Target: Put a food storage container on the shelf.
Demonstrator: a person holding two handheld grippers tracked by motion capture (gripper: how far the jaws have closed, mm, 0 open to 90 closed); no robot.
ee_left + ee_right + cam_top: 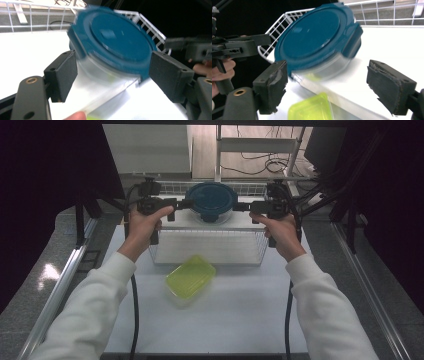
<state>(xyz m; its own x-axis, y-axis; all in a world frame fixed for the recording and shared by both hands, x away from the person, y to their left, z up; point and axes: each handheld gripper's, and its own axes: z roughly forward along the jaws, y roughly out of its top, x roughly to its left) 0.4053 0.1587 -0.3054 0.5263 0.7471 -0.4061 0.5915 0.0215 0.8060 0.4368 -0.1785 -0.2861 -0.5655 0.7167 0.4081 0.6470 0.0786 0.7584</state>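
Observation:
A round clear container with a dark blue lid point(211, 201) is over the white top of a wire basket point(207, 252), at its back. It looks smeared in both gripper views point(115, 42) point(317, 37). My left gripper point(180, 205) point(112, 72) is open, its jaws wide on either side of the container. From the other side, my right gripper point(245, 206) point(332, 85) is also open; its left jaw is close under the lid and its right jaw stands apart. A yellow-green rectangular lidded box point(190, 277) point(312, 110) lies on the table in front of the basket.
The basket's white wire rim point(150, 27) rises behind the container. The white table point(240, 320) stretches toward me past the green box. Metal rails point(60, 290) run along both table sides. A shelf frame and cables point(260, 155) stand behind the basket.

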